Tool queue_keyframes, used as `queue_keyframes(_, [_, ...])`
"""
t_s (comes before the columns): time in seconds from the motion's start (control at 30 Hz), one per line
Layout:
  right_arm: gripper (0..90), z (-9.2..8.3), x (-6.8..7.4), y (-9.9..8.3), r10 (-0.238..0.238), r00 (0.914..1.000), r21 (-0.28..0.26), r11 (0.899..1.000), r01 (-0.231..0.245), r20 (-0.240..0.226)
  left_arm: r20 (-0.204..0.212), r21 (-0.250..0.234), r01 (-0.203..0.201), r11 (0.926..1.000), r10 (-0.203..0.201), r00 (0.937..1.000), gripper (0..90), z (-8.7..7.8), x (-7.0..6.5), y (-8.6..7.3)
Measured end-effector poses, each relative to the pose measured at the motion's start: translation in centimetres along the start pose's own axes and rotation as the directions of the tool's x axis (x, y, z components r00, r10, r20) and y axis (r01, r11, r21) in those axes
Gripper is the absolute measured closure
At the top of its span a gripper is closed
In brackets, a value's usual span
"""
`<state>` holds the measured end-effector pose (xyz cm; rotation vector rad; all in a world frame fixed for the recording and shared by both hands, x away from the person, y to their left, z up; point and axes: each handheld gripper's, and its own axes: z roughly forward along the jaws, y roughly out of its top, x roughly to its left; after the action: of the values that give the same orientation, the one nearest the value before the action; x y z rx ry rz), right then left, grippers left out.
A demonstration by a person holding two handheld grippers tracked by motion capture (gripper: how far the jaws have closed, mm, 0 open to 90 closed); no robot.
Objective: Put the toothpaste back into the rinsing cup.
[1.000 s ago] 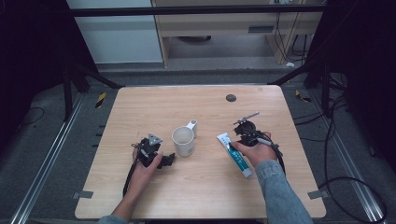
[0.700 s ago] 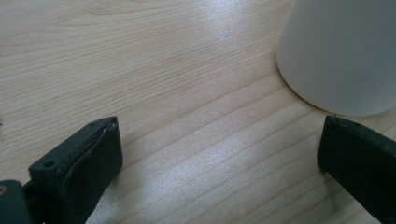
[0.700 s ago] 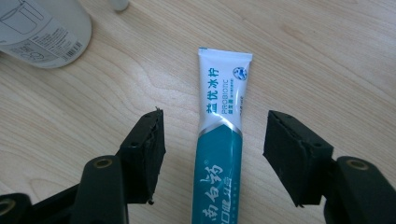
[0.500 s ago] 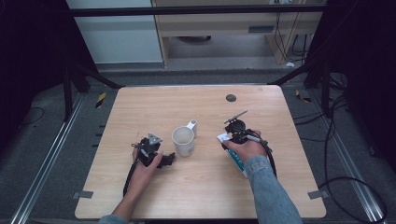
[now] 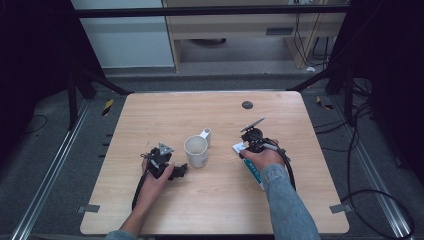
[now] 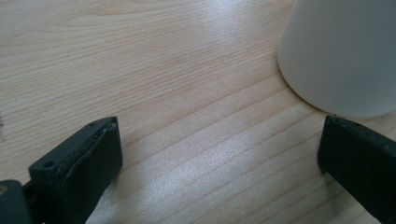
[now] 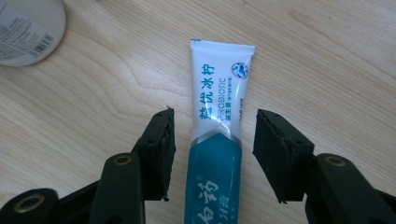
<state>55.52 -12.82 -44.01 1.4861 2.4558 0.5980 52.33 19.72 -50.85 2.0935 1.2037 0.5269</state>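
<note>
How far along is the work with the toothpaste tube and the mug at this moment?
Done: the right gripper straddles the toothpaste tube, which lies flat on the table. In hand: its jaws have just been closing, but gaps show on both sides, so no grip yet. Left: grasping and lifting the tube. The left gripper rests open beside the mug.

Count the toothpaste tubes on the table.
1. The toothpaste tube lies flat on the table, right of the white mug, between the right hand-held gripper jaws, untouched.
</note>
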Motion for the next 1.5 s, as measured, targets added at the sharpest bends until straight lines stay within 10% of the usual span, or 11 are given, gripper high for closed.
queue_keyframes(1.5, [57.7, 3.4, 0.0, 0.1, 0.004, 0.9994, 0.095, 0.995, -0.007, 0.035, 0.000, 0.000, 0.000, 1.0000, 0.000, 1.0000, 0.0, 0.0, 0.0, 0.0])
